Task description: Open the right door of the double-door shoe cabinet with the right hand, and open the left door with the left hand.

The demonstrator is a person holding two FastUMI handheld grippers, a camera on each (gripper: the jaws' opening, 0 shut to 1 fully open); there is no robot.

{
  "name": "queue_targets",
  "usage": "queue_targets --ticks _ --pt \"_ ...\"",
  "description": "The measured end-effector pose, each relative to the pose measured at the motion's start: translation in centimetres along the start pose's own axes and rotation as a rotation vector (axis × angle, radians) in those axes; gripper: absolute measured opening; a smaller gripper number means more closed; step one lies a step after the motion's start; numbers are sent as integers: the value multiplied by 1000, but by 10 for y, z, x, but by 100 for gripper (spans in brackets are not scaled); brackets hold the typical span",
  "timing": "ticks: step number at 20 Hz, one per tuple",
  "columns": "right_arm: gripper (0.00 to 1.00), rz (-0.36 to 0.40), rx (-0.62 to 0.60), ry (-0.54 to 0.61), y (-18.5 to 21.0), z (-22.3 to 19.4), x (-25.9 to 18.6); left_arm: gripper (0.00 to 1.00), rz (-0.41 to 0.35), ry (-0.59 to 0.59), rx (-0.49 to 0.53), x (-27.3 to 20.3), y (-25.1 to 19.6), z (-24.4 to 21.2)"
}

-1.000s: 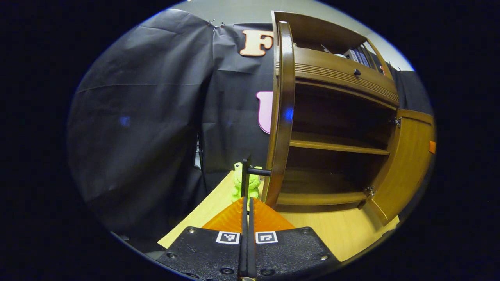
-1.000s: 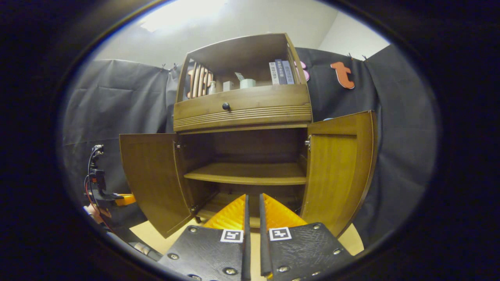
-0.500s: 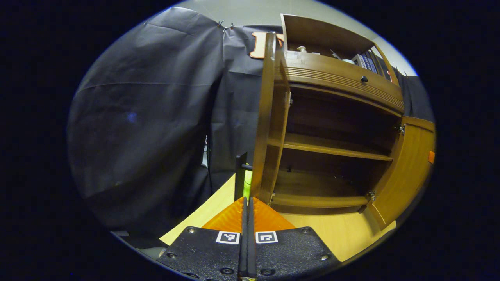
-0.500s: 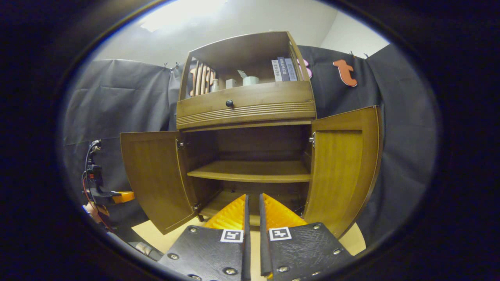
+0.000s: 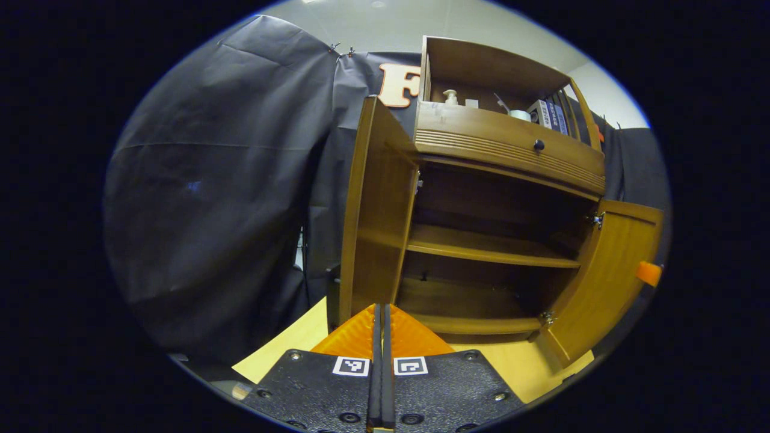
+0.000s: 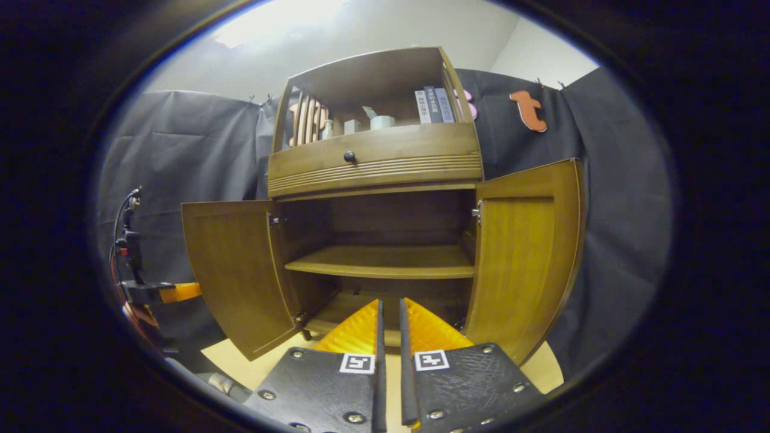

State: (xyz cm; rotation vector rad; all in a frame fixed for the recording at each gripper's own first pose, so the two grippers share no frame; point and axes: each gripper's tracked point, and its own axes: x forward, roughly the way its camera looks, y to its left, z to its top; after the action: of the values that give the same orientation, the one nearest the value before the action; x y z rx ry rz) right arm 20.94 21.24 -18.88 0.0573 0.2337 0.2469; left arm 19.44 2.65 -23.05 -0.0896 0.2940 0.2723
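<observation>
Black cloth walls surround a light wood counter. Left gripper fingers pressed together, empty; right gripper fingers narrowly parted, empty. Beyond, the shoe cabinet left door has swung wider; right door stands open.

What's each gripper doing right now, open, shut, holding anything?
Left gripper: shut, fingers together, holding nothing, just short of the open left door.
Right gripper: narrow gap between the fingers, holding nothing, back from the open right door.
</observation>
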Motion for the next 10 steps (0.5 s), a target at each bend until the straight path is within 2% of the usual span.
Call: queue_targets --ticks 1,2,4,5,6,10 --pt "10 -4 -7 -7 0 3 0 1 -13 -13 -1 1 -6 5" --pt "10 -5 -12 -14 0 7 -2 0 -26 -21 -1 3 -10 8" --pt "10 -16 -21 -34 1 19 -4 1 -58 -39 0 5 -18 14" --pt "10 -25 -26 -46 2 26 -6 5 -77 -49 0 6 -25 20" --pt "10 -34 -28 -55 3 33 -7 1 -94 -59 1 7 -32 24" --pt "10 -36 4 -93 16 61 -13 1 -182 -85 -3 7 -57 39"
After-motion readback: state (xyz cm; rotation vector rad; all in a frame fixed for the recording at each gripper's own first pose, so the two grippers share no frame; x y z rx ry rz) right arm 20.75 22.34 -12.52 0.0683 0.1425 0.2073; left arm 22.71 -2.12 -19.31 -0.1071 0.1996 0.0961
